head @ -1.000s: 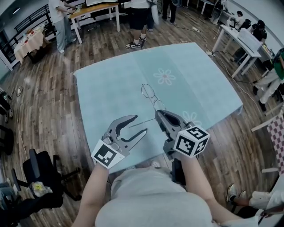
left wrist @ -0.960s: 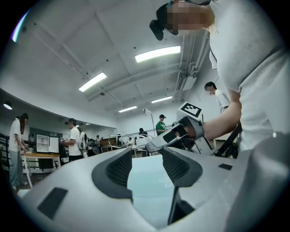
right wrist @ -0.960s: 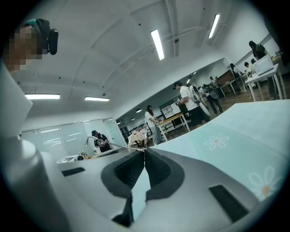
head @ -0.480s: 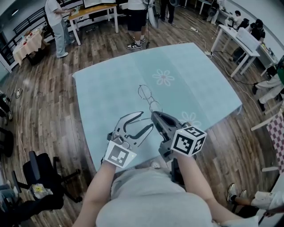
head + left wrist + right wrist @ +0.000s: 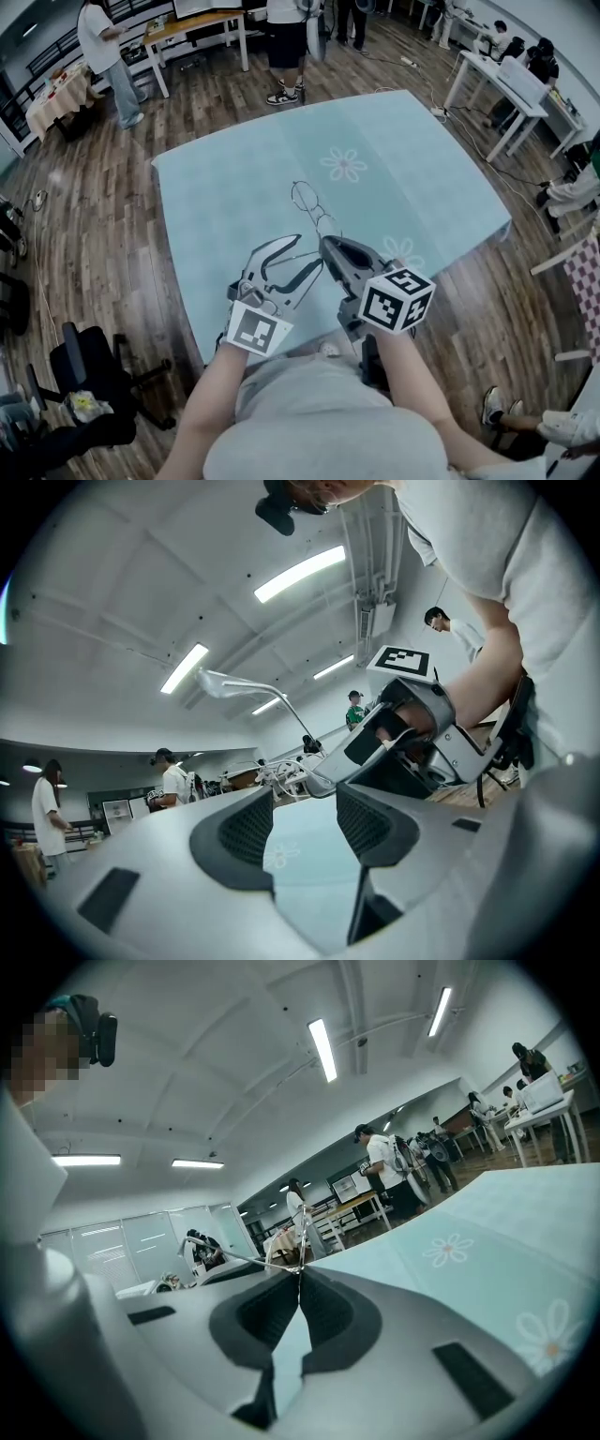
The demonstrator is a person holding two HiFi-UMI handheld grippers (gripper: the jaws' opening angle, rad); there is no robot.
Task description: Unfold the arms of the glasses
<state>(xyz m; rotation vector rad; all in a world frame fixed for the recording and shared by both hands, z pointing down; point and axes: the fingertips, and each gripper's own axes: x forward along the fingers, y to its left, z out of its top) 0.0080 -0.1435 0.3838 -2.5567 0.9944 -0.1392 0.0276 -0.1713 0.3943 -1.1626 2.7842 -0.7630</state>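
- Centrally in the head view, thin wire-framed glasses (image 5: 304,195) sit over a pale teal tablecloth with flower prints (image 5: 422,178).
- The grey right gripper (image 5: 327,246) has its jaws pinched together on the glasses' near end.
- The grey left gripper (image 5: 307,255), just beside it, is spread wide with nothing between its pads.
- Dark wood-plank floor (image 5: 84,216) surrounds the table, and people stand by desks along the top edge.

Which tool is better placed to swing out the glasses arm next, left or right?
Left. The right tool is shut on the glasses, so it is busy holding them. The left tool is open, holds nothing, and sits close to the arm that sticks out toward it.
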